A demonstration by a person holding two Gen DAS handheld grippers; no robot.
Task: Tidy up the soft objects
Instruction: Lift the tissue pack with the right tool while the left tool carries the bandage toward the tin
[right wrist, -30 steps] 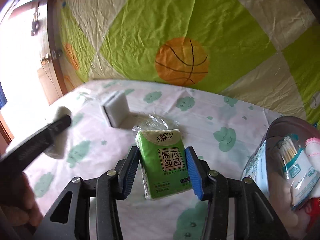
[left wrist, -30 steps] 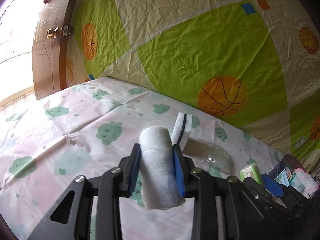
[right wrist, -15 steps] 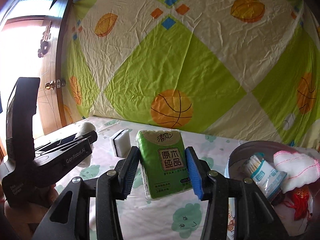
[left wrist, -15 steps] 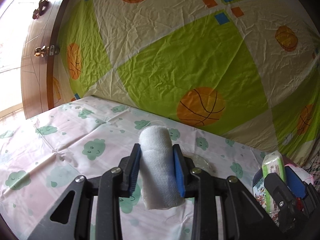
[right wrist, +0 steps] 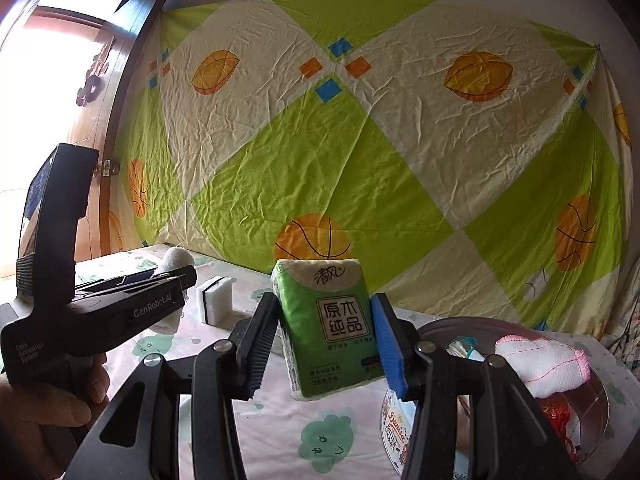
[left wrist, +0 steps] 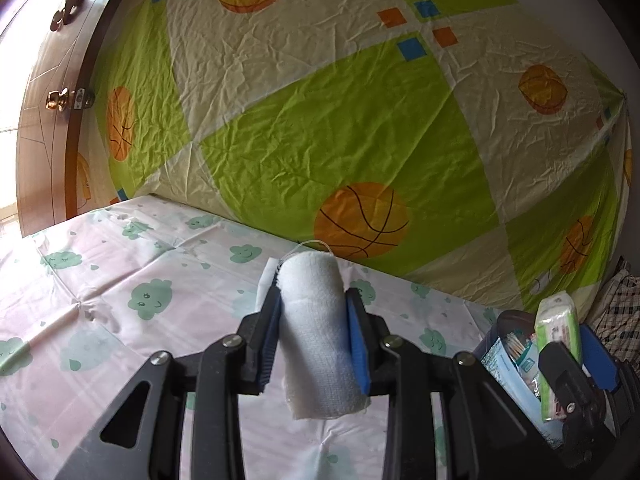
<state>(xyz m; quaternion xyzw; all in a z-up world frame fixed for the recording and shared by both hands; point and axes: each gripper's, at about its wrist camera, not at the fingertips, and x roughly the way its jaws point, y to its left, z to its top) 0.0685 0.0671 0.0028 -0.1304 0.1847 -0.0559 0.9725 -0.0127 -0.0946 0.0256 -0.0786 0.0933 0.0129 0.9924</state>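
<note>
- Our left gripper (left wrist: pixel 314 334) stays clamped on the white gauze roll (left wrist: pixel 318 336), held above the cloud-print table cover (left wrist: pixel 120 300).
- Our right gripper (right wrist: pixel 326 344) still squeezes the green tissue pack (right wrist: pixel 328 326); it has risen and swung toward the round tin (right wrist: pixel 600 392).
- The sponge (right wrist: pixel 214 300), earlier ahead of the roll, now peeks out behind it.

I am working in a home bedroom. A bed (left wrist: pixel 120 280) lies under a pink sheet printed with green clouds, a wrinkled basketball-pattern cloth (right wrist: pixel 360 152) hangs over the wall behind it, and a wooden door (left wrist: pixel 52 120) with a brass knob (left wrist: pixel 56 99) stands left.
</note>
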